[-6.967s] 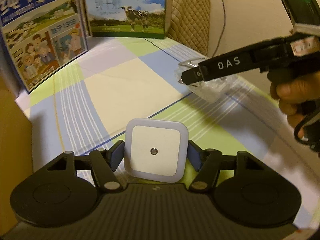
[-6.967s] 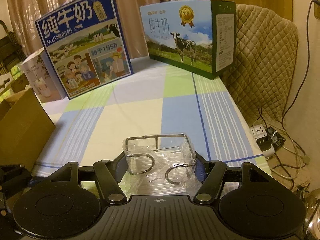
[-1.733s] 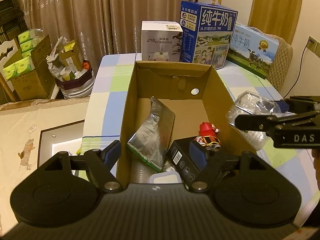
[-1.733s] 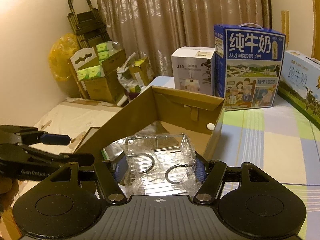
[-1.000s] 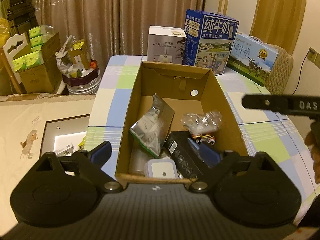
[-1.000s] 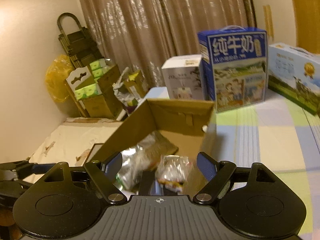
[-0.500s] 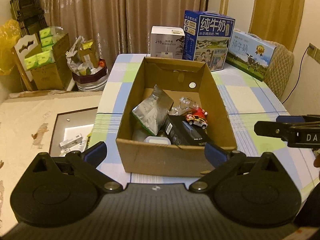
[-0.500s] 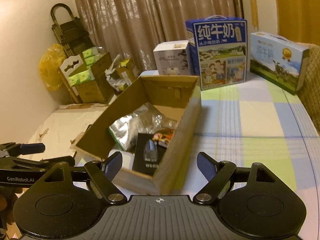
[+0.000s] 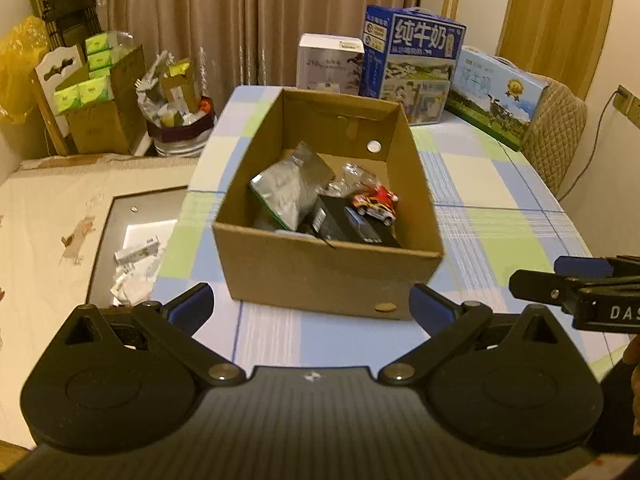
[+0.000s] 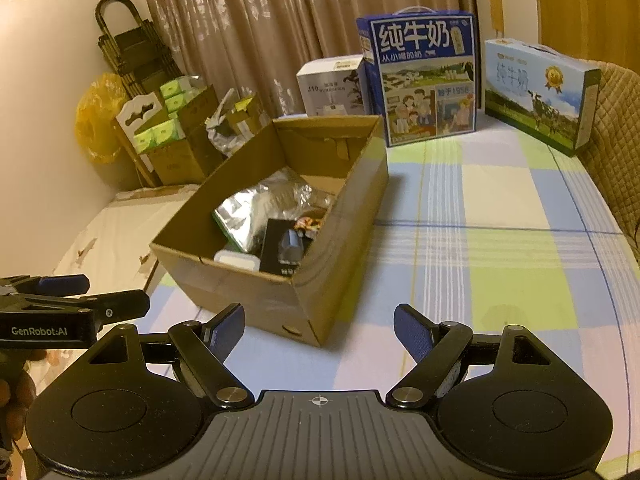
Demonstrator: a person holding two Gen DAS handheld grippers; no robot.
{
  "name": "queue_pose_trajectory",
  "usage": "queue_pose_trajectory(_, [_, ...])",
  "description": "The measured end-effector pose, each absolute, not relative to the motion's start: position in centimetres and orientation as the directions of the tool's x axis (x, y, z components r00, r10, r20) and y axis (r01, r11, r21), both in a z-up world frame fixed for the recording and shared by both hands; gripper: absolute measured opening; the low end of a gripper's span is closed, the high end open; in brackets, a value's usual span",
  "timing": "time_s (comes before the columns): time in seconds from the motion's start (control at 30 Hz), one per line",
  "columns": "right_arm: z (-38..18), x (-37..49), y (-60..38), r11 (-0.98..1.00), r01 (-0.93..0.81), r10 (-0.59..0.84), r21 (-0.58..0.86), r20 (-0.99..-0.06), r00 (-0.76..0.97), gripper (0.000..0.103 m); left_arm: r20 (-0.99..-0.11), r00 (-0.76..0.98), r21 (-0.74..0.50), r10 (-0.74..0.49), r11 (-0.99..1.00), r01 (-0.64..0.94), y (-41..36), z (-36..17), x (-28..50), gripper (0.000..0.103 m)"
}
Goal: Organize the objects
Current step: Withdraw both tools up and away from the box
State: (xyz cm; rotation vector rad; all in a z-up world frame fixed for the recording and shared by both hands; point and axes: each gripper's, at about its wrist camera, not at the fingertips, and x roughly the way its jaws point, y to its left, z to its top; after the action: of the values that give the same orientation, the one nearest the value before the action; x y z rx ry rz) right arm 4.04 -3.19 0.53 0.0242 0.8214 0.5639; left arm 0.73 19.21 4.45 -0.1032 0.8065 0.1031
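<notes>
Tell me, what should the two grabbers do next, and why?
Probably just pull back and rest. Both the left gripper and the right gripper are open and empty, hovering in front of the cardboard box. The toy car, silver pouch and black box already lie inside, and no loose items show on the checked tablecloth.

— What sort of place is this?

— A lived-in room of a home. Long brown curtains (image 10: 248, 20) hang along the back wall, and a checked cloth covers the counter (image 10: 500, 248).

— What else says home?

— Milk gift cartons (image 10: 424, 80) stand at the counter's far end beside a quilted chair back (image 9: 556, 136). On the floor sit a cardboard box of green tissue packs (image 9: 96, 108), a yellow plastic bag (image 10: 98, 120) and a folded trolley (image 10: 128, 52). A cardboard box (image 9: 328, 272) on the counter holds mixed household bits, a toy car (image 9: 376, 206) among them.
</notes>
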Motion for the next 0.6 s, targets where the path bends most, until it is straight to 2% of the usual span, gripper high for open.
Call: queue_pose_trajectory(0.6, [-0.8, 2.6, -5.0, 0.864, -0.441, 0.465, 0.244, -0.721, 0.514, 0.079, -0.730, 0.682, -0.028, 0.049, 0.994, -0.101, 16.0, 3.2, -0.4, 0.102])
